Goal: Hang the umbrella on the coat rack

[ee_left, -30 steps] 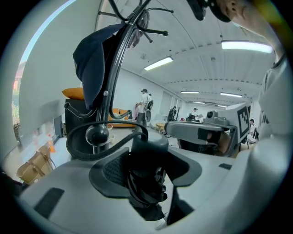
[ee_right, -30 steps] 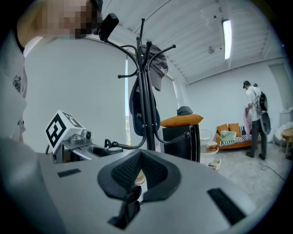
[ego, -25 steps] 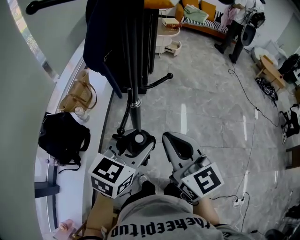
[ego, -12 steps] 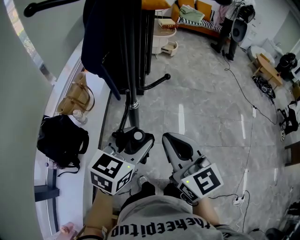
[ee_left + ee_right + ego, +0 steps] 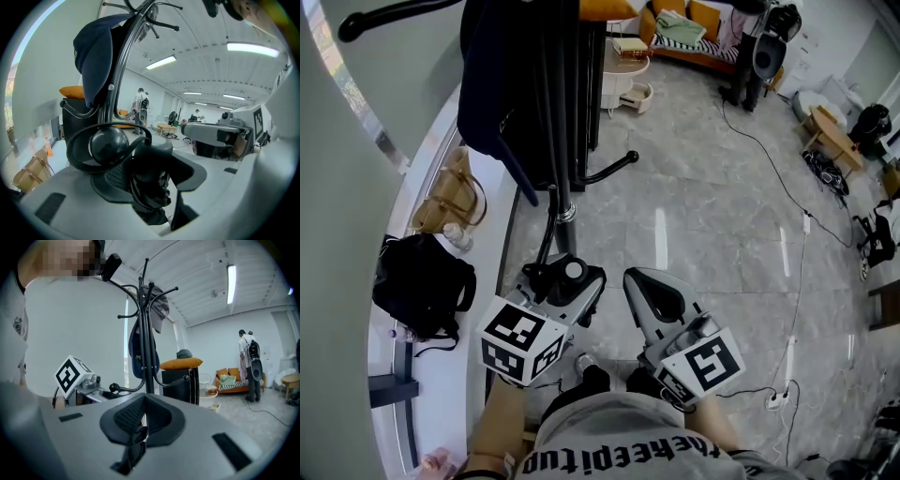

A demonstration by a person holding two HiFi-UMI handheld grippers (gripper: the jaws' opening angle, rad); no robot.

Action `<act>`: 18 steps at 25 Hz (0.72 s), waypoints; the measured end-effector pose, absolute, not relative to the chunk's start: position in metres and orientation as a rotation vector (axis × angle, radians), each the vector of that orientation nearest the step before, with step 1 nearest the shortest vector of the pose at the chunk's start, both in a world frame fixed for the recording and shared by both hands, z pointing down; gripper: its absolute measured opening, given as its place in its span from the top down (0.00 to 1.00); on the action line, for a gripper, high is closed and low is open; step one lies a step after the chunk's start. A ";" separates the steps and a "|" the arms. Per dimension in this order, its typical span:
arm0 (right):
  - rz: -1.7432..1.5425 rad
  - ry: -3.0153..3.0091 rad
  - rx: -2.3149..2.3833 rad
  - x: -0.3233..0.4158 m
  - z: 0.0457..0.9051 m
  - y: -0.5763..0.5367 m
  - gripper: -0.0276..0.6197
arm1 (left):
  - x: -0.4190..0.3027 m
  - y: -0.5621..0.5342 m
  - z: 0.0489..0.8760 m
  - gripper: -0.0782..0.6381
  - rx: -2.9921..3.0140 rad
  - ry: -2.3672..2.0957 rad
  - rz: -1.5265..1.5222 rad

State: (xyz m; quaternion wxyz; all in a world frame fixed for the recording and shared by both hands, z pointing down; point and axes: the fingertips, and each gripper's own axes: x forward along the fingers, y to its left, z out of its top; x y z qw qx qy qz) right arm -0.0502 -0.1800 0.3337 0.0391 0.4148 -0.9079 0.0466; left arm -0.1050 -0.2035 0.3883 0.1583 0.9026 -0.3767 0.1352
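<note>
The black coat rack (image 5: 565,141) stands just ahead of me, its pole (image 5: 149,357) rising past both grippers. My left gripper (image 5: 567,281) is shut on the black folded umbrella (image 5: 149,185), whose crinkled fabric sits between the jaws. In the left gripper view the umbrella's strap loop (image 5: 75,140) circles the ball tip (image 5: 108,144) of a low curved rack hook. Whether the loop rests on the hook I cannot tell. My right gripper (image 5: 652,292) is beside the left one, shut, with nothing held between its pads (image 5: 140,420).
A dark garment (image 5: 502,84) and a cap (image 5: 91,51) hang on the rack. A tan bag (image 5: 450,192) and a black backpack (image 5: 422,281) lie on the white ledge at left. A black cabinet (image 5: 180,380) stands behind the rack. A cable (image 5: 787,187) crosses the grey floor at right.
The head view has drifted slightly. My left gripper has edged a little toward the rack's low hook with the umbrella. The right gripper has kept its place.
</note>
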 end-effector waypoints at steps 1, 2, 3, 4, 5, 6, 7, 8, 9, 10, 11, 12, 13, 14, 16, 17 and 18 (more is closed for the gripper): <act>0.143 -2.783 1.271 -0.050 0.334 -0.180 0.94 | -0.105 -0.205 0.390 0.57 2.578 -1.078 0.390; 0.143 -2.782 1.272 -0.050 0.334 -0.181 0.94 | -0.105 -0.206 0.391 0.57 2.576 -1.077 0.393; 0.144 -2.780 1.273 -0.049 0.335 -0.181 0.94 | -0.105 -0.207 0.392 0.57 2.573 -1.076 0.398; 0.145 -2.778 1.274 -0.049 0.335 -0.182 0.94 | -0.105 -0.208 0.394 0.57 2.570 -1.075 0.403; 0.146 -2.777 1.275 -0.048 0.334 -0.183 0.94 | -0.105 -0.209 0.395 0.57 2.567 -1.074 0.407; 0.147 -2.776 1.276 -0.048 0.334 -0.184 0.94 | -0.105 -0.209 0.396 0.57 2.565 -1.073 0.410; 0.147 -2.776 1.275 -0.048 0.334 -0.184 0.94 | -0.104 -0.210 0.397 0.57 2.568 -1.070 0.414; 0.147 -2.776 1.274 -0.048 0.334 -0.185 0.94 | -0.103 -0.210 0.397 0.57 2.577 -1.063 0.422; 0.147 -2.776 1.273 -0.048 0.334 -0.186 0.94 | -0.101 -0.209 0.399 0.56 2.593 -1.053 0.440; 0.147 -2.777 1.272 -0.048 0.334 -0.187 0.94 | -0.099 -0.207 0.403 0.56 2.612 -1.042 0.471; 0.146 -2.778 1.270 -0.048 0.334 -0.187 0.94 | -0.095 -0.205 0.408 0.56 2.629 -1.032 0.509; 0.146 -2.779 1.268 -0.048 0.334 -0.188 0.94 | -0.093 -0.202 0.412 0.56 2.643 -1.032 0.536; 0.145 -2.779 1.265 -0.048 0.334 -0.188 0.94 | -0.092 -0.201 0.413 0.56 2.656 -1.056 0.522; 0.144 -2.780 1.261 -0.048 0.334 -0.189 0.94 | -0.095 -0.203 0.408 0.56 2.670 -1.110 0.451; 0.141 -2.783 1.253 -0.049 0.334 -0.191 0.94 | -0.109 -0.211 0.396 0.57 2.656 -1.221 0.277; 0.140 -2.786 1.249 -0.049 0.333 -0.192 0.94 | -0.116 -0.212 0.398 0.57 2.631 -1.232 0.257; 0.141 -2.788 1.244 -0.050 0.333 -0.192 0.94 | -0.120 -0.211 0.401 0.57 2.617 -1.227 0.263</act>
